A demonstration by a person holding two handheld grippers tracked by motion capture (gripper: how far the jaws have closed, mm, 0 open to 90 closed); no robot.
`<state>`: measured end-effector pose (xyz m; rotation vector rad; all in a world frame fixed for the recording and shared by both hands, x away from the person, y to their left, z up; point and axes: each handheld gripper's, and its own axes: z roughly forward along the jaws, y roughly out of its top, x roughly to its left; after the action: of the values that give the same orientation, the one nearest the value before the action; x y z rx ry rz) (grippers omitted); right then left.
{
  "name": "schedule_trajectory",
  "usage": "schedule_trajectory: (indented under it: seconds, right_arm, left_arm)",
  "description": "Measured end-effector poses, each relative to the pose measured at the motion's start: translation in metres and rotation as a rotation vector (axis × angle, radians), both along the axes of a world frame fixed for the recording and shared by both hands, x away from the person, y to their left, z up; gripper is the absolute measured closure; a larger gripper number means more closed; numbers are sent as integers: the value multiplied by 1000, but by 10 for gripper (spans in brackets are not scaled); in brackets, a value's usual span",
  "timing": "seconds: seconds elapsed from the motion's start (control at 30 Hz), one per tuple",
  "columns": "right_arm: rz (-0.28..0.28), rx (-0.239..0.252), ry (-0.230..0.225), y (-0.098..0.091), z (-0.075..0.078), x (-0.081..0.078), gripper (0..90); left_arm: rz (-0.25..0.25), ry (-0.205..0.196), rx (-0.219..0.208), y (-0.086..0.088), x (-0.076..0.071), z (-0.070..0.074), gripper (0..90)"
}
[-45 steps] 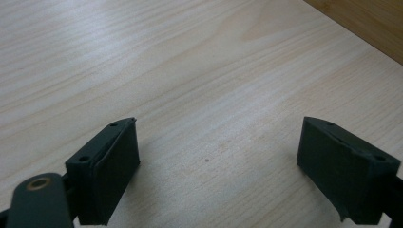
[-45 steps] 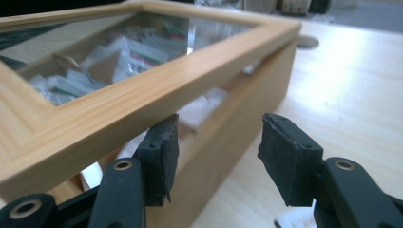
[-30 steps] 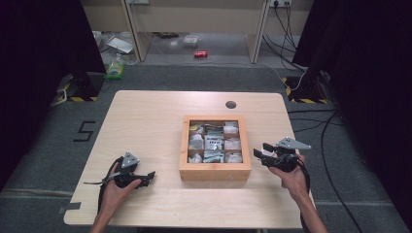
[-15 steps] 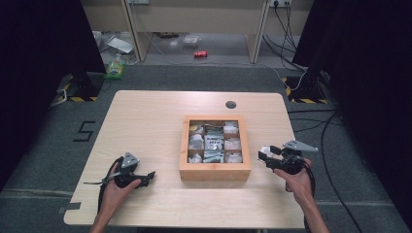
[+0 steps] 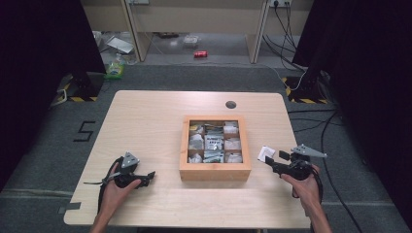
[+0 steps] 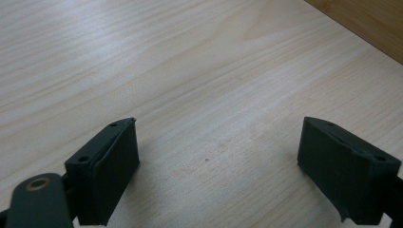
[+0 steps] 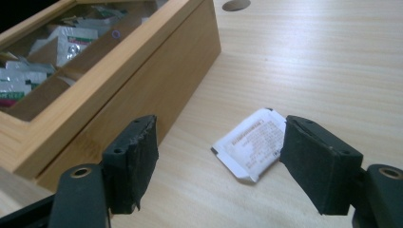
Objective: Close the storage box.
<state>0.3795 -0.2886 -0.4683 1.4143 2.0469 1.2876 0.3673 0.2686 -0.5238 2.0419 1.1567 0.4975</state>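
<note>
A wooden box (image 5: 215,172) with several compartments of small sachets stands mid-table, and its side wall (image 7: 157,80) is close on the left in the right gripper view. A white sachet (image 5: 266,153) lies flat on the table just right of the box. My right gripper (image 5: 276,160) sits behind it, and its jaws have just been opening. The sachet (image 7: 252,142) lies on the wood between and ahead of the right gripper's (image 7: 223,142) jaws, with neither pad pressing it. My left gripper (image 5: 148,176) rests at the front left, open over bare wood (image 6: 218,166).
A round cable hole (image 5: 231,104) is in the table behind the box. The table's right edge (image 5: 296,160) runs close to my right hand. Cables, a red can (image 5: 200,54) and a green bottle (image 5: 115,69) lie on the floor beyond.
My right gripper has drawn back to the right, away from the box. The white sachet now lies free on the table in front of it. The left hand has stayed put.
</note>
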Motion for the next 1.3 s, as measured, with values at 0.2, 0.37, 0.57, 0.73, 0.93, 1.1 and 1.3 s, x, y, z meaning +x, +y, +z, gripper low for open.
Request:
schedule_trajectory:
  seconds: [0.2,0.37,0.57,0.73,0.93,1.1,1.3]
  right_arm:
    - [-14,-22,8,-2,-3,-8,253]
    - [-4,-66,10,1,-8,-15,233]
    - [10,-71,22,5,-13,-22,226]
    - [29,-100,36,10,-18,-32,221]
    - [45,-127,48,13,-21,-47,204]
    - [51,-139,65,14,-26,-59,195]
    - [59,-196,90,18,-34,-66,186]
  left_arm:
    - [-1,0,0,0,0,0,129]
    - [-1,0,0,0,0,0,129]
    - [-1,0,0,0,0,0,129]
    - [-1,1,0,0,0,0,130]
    - [0,1,0,0,0,0,129]
    - [0,0,0,0,0,0,130]
    - [2,2,0,0,-1,0,129]
